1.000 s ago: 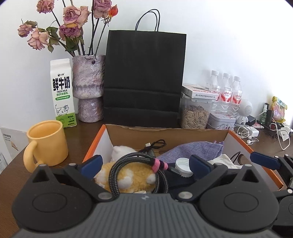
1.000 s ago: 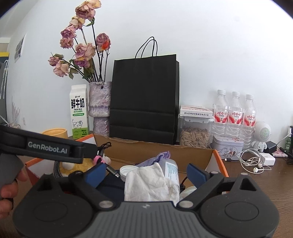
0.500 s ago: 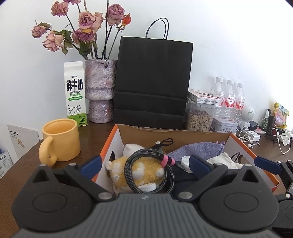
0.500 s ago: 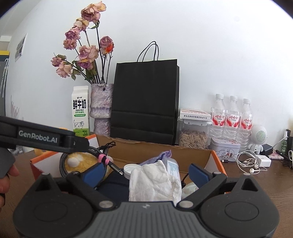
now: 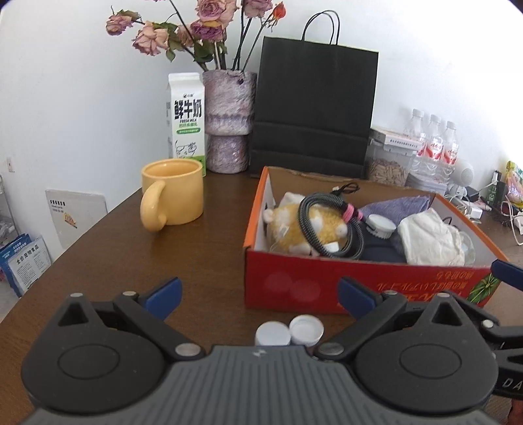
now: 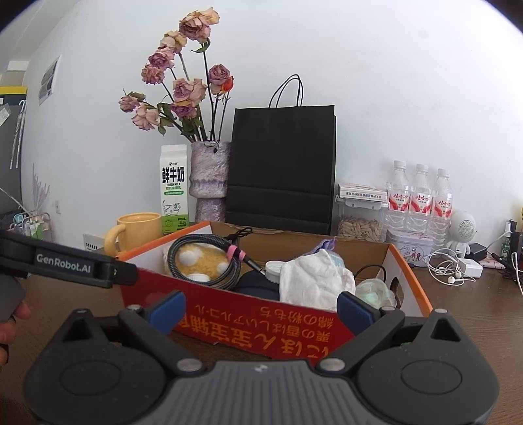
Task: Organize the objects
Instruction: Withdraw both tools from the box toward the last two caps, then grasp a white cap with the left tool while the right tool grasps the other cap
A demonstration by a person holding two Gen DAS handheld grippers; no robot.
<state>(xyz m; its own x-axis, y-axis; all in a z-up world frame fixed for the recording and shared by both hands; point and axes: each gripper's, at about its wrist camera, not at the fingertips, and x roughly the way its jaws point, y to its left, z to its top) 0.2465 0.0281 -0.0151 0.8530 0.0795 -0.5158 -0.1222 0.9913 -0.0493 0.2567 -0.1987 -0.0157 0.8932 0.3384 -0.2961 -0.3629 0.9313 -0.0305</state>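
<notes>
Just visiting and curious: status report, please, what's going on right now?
Left gripper open, empty. Right gripper open, empty. Red box on the table, full: plush toy, coiled cable, white cloth. Two white caps lie loose in front.

The flowers (image 5: 209, 29) are cut off at the top. The gripper body hides part of two white caps (image 5: 289, 333).

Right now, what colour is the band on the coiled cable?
Pink band, clearest in the left wrist view.
</notes>
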